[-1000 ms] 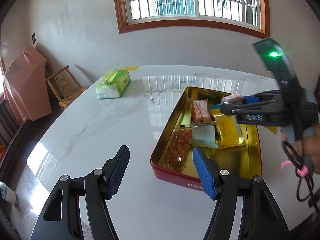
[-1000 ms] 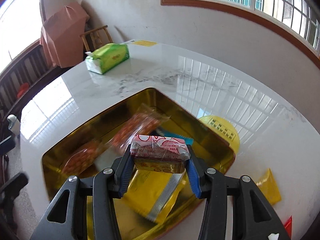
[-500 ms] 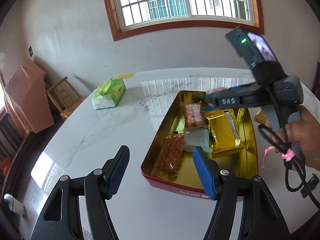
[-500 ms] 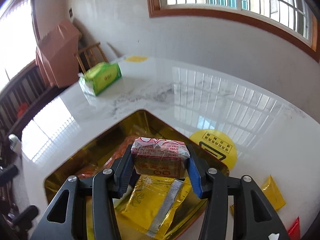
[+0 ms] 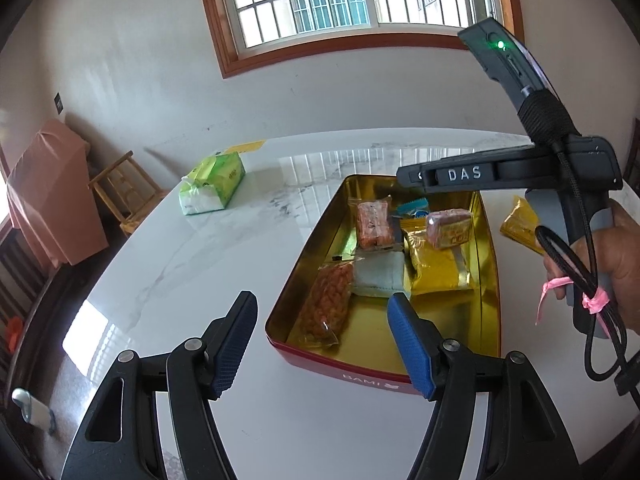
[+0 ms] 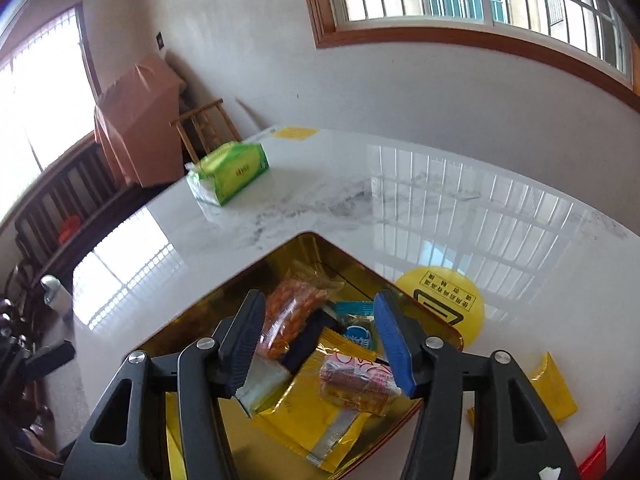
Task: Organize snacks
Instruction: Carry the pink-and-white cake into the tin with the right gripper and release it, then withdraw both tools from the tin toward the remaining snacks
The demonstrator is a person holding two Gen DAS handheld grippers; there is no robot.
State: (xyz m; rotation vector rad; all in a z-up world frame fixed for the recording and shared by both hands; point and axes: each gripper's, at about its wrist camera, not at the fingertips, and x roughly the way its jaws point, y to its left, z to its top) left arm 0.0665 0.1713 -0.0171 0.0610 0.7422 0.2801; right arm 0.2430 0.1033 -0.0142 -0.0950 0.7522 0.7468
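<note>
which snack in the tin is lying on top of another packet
The small pink-topped cake pack, resting on the big gold packet. The orange snack bags and the white packet lie on the tin floor.

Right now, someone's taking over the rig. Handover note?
Right gripper: jaws opening, nothing between the pads; it hangs over the tin.
Left gripper: open, empty, near the tin's front corner.
In the tin: pink-wrapped cake lying on the gold pouch, two orange snack bags, a white pack, a blue packet.
Done: those six are in the tin.
Left: yellow packet on the table right of the tin, plus a red item at the right wrist view's lower right edge, too cut off to identify. Green tissue pack sits far off.
</note>
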